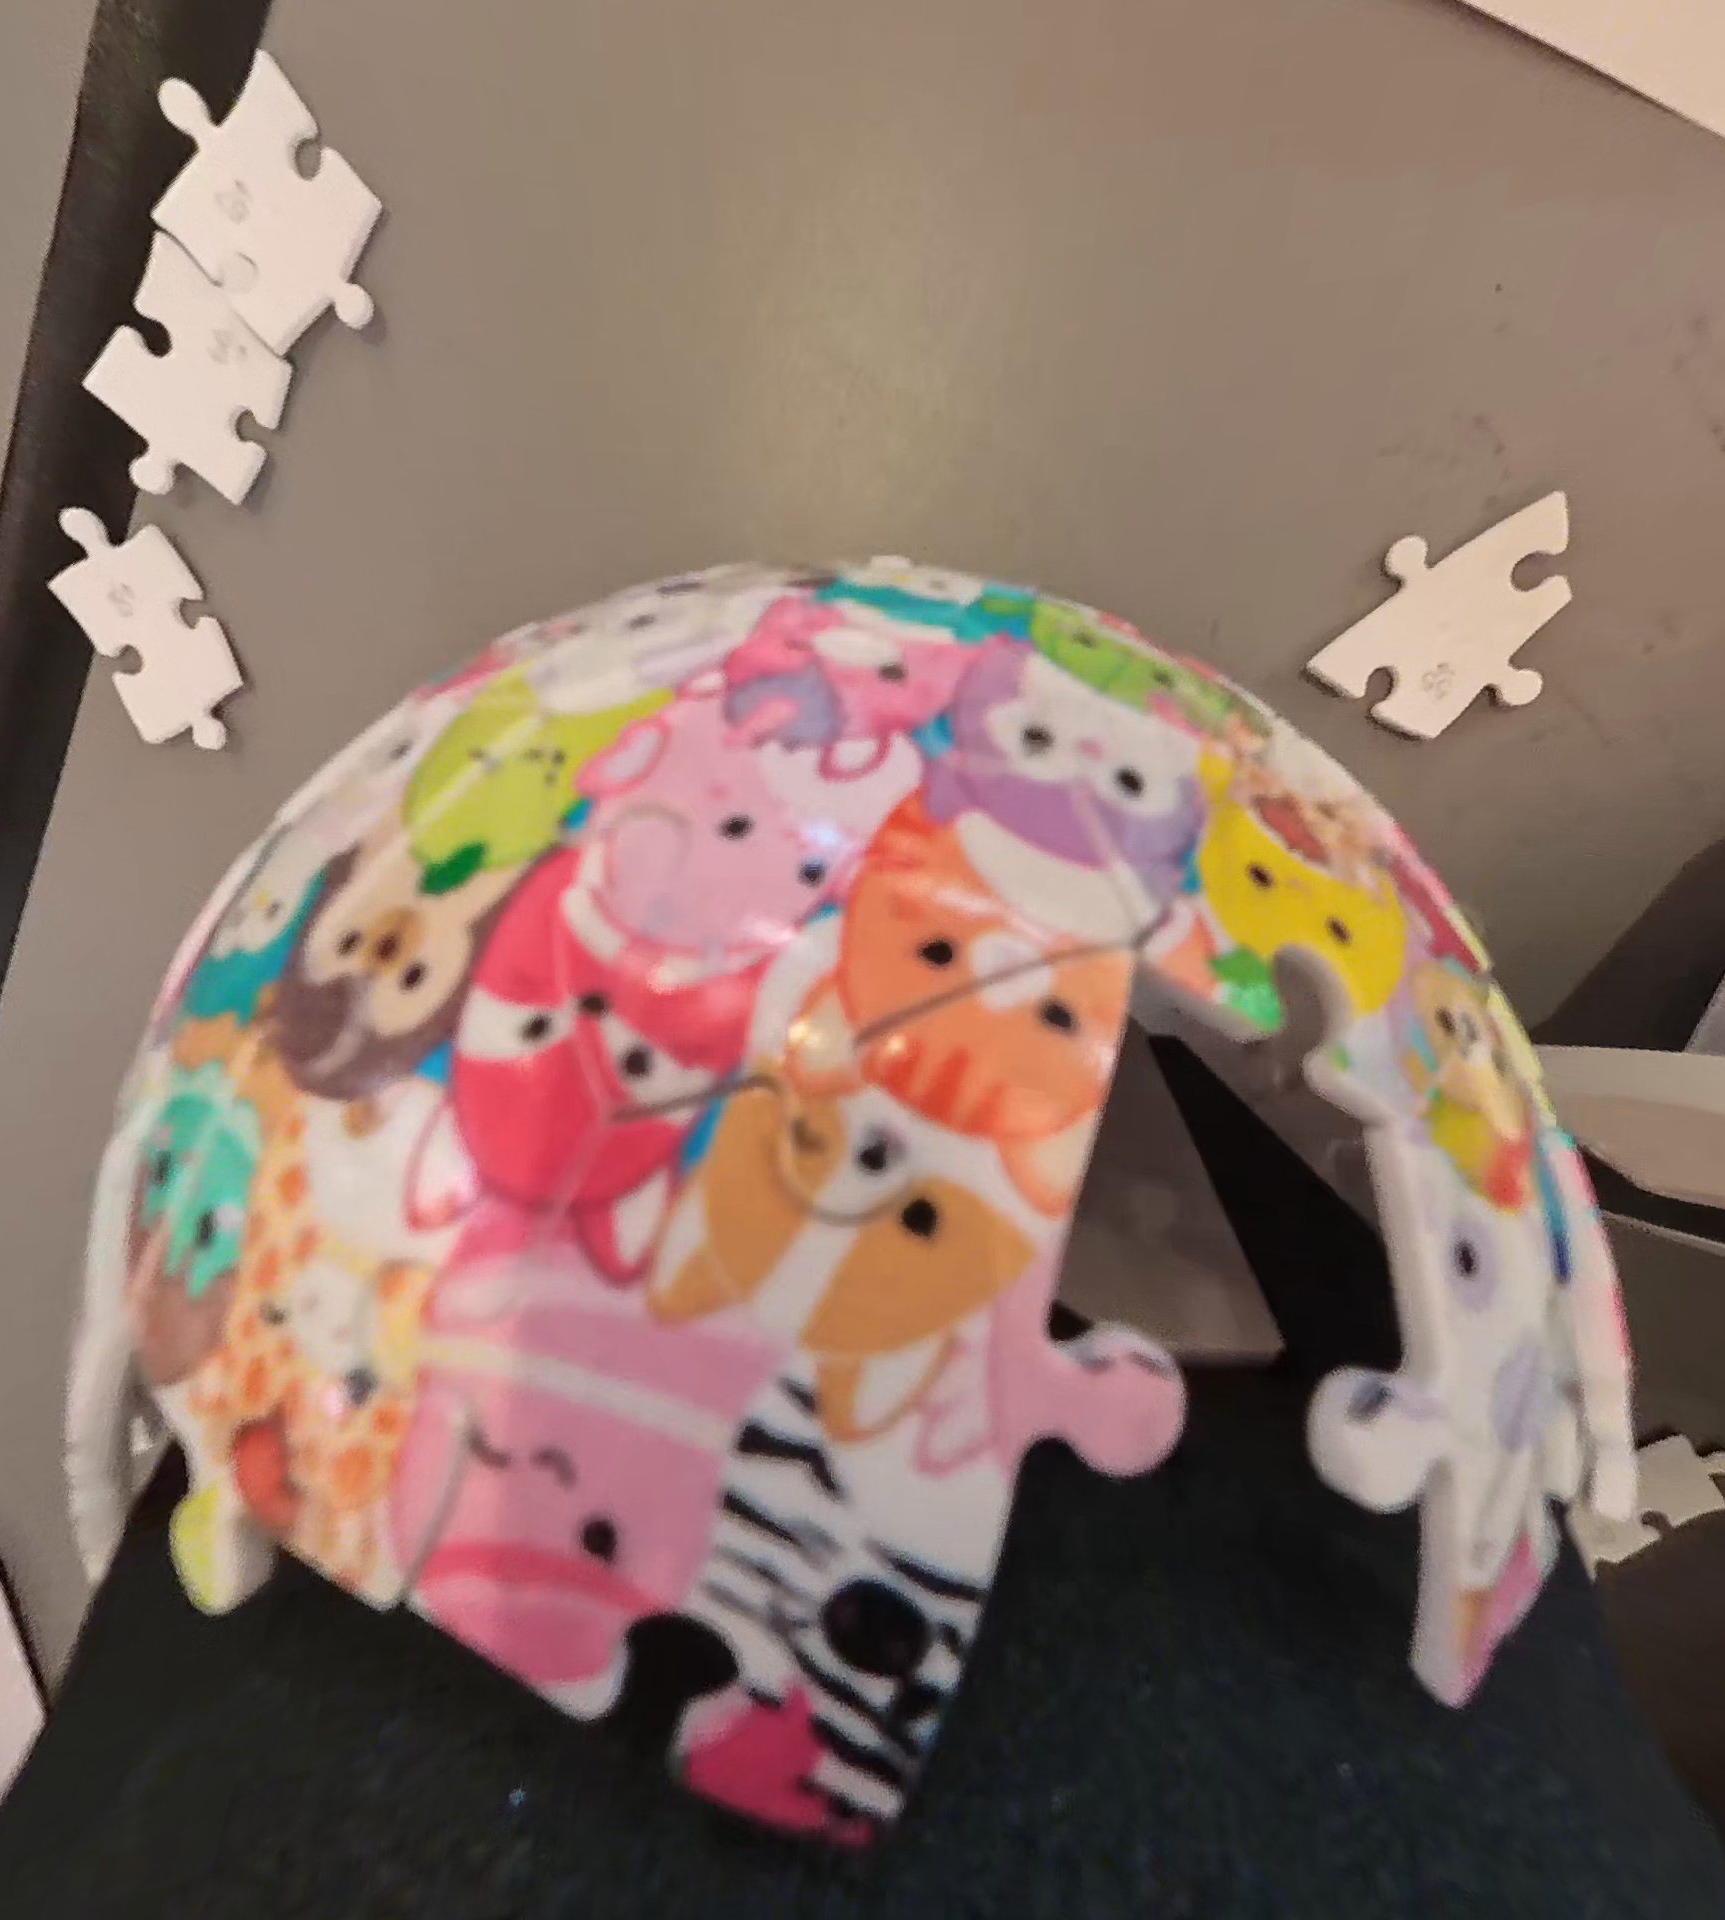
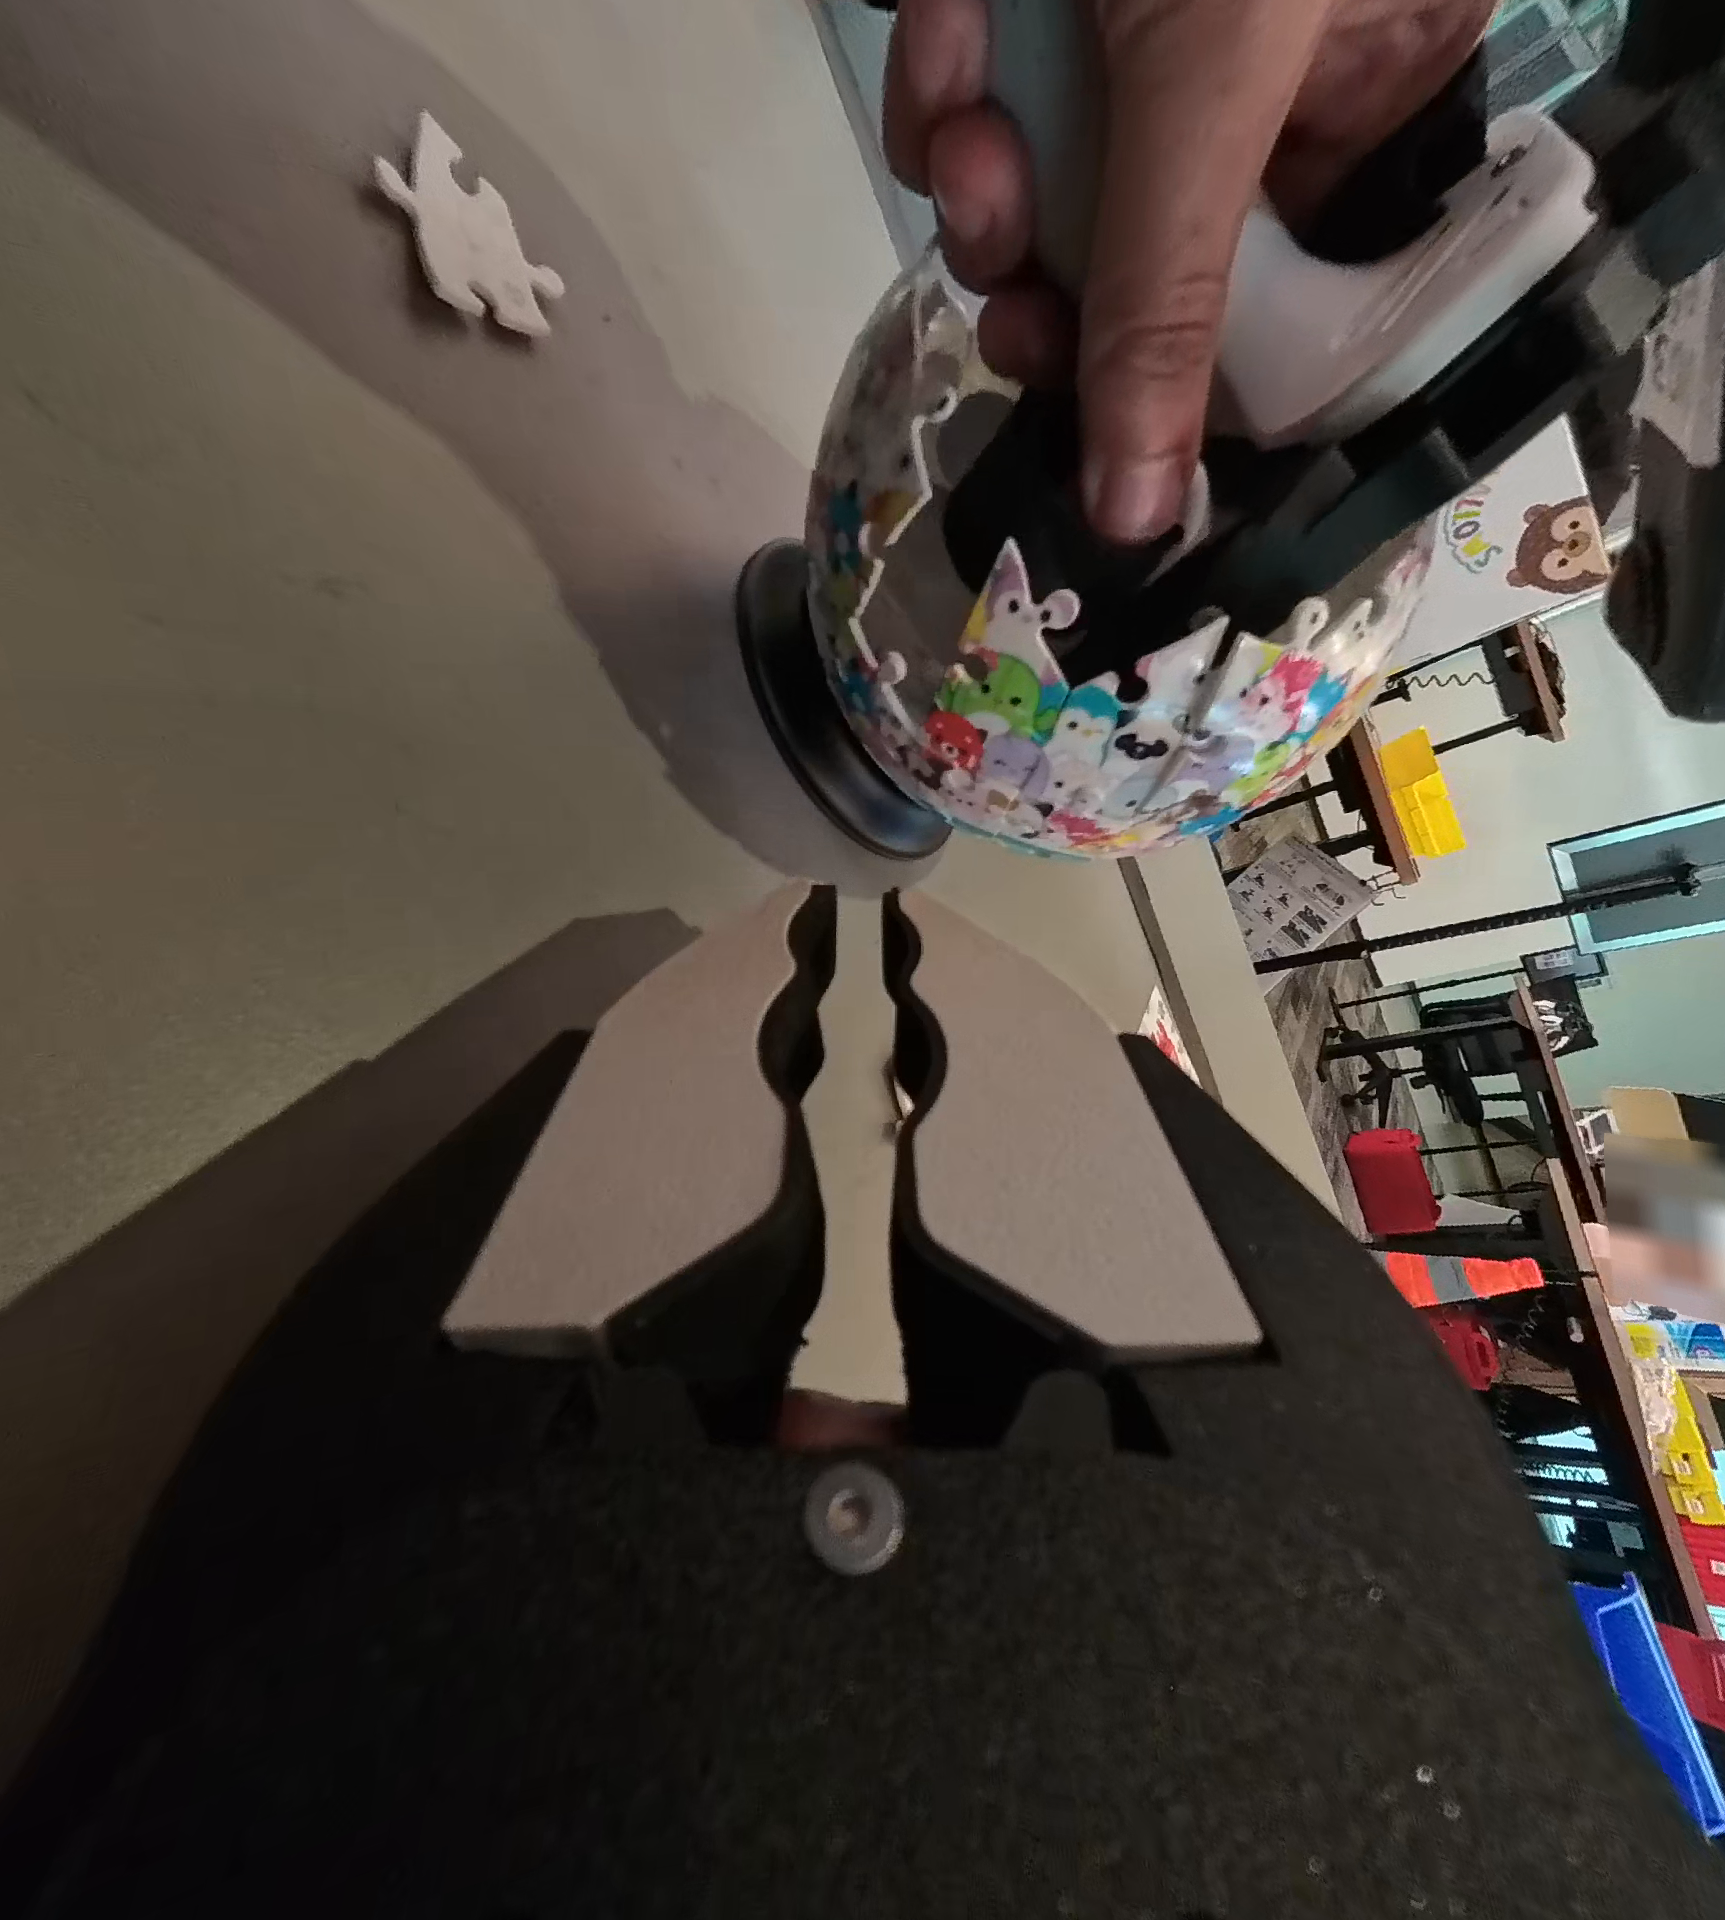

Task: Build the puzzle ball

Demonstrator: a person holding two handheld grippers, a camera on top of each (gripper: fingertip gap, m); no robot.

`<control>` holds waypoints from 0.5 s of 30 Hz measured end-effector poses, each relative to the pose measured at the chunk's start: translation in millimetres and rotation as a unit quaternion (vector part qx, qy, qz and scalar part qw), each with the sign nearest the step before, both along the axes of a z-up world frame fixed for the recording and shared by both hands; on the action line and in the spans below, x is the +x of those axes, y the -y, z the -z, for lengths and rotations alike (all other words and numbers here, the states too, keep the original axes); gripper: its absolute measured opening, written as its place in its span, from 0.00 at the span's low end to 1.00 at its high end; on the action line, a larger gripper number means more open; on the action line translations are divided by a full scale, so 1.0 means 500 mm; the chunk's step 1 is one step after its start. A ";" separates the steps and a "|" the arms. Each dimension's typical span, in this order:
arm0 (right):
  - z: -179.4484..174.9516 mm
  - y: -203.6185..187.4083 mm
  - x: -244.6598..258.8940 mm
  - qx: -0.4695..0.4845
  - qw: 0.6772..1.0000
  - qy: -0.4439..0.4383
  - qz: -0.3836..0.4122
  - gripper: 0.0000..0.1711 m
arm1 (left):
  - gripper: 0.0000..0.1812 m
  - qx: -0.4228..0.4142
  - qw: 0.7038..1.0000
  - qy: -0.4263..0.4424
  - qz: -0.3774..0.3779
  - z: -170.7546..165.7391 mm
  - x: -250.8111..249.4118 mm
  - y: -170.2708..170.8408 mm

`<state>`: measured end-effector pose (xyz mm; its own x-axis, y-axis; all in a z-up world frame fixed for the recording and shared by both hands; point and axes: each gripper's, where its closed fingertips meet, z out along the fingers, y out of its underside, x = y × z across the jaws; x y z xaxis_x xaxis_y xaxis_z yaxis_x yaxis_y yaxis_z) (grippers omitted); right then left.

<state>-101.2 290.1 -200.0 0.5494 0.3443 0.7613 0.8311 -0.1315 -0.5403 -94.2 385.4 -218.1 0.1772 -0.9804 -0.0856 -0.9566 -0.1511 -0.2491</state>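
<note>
Two grippers are near the puzzle ball, which is only half built: a colourful dome of cartoon animals with an open wedge gap in its side. In the right wrist view the ball sits on a black ring stand on the grey table. The left gripper, held by a hand, reaches into the ball from above; whether its jaws are together or apart I cannot tell. The right gripper is just beside the stand, its jaws slightly apart and holding nothing. Four white loose pieces lie face down on the table.
</note>
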 end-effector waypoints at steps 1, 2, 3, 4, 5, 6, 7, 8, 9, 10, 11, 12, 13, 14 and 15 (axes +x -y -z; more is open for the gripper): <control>0.000 0.000 0.000 0.000 1.000 0.000 0.000 0.04 | 0.65 -0.001 1.000 0.003 0.000 -0.001 0.002 0.001; 0.000 0.000 0.000 0.000 1.000 0.001 0.000 0.04 | 0.48 -0.004 1.000 0.006 0.000 -0.002 0.004 0.003; 0.000 0.000 0.000 -0.001 1.000 0.001 0.000 0.04 | 0.48 -0.007 1.000 0.009 -0.002 -0.003 0.007 0.004; 0.001 0.000 0.000 -0.001 1.000 0.002 -0.001 0.04 | 0.47 -0.008 1.000 0.011 -0.003 -0.003 0.009 0.005; 0.002 0.000 0.000 -0.002 1.000 0.003 -0.001 0.04 | 0.47 -0.008 1.000 0.011 -0.003 -0.003 0.010 0.006; 0.002 0.000 0.000 -0.002 1.000 0.004 -0.001 0.04 | 0.47 -0.009 1.000 0.010 -0.004 -0.002 0.010 0.005; 0.003 -0.001 0.000 -0.003 1.000 0.006 -0.002 0.04 | 0.46 -0.012 1.000 0.008 -0.004 -0.001 0.009 0.005; 0.003 -0.001 0.000 -0.003 1.000 0.007 -0.002 0.05 | 0.46 -0.018 1.000 0.002 -0.005 0.001 0.007 0.007; 0.003 -0.001 0.000 -0.003 1.000 0.007 -0.002 0.05 | 0.46 -0.023 1.000 -0.006 -0.004 0.003 0.003 0.010; 0.003 -0.001 0.000 -0.003 1.000 0.007 -0.002 0.05 | 0.48 -0.026 1.000 -0.015 -0.003 0.004 -0.002 0.010; 0.003 -0.001 0.000 -0.003 1.000 0.007 -0.002 0.05 | 0.50 -0.026 0.999 -0.022 -0.001 0.005 -0.006 0.011; 0.003 -0.001 0.000 -0.003 1.000 0.007 -0.002 0.05 | 0.51 -0.027 0.999 -0.027 0.002 0.006 -0.009 0.012; 0.003 -0.001 0.000 -0.003 1.000 0.007 -0.002 0.05 | 0.49 -0.028 0.999 -0.030 0.005 0.007 -0.012 0.013; 0.003 -0.001 0.000 -0.004 1.000 0.008 -0.003 0.05 | 0.49 -0.029 0.999 -0.034 0.005 0.008 -0.015 0.013; 0.004 -0.001 0.000 -0.004 1.000 0.008 -0.003 0.05 | 0.67 -0.030 0.999 -0.038 0.005 0.008 -0.020 0.013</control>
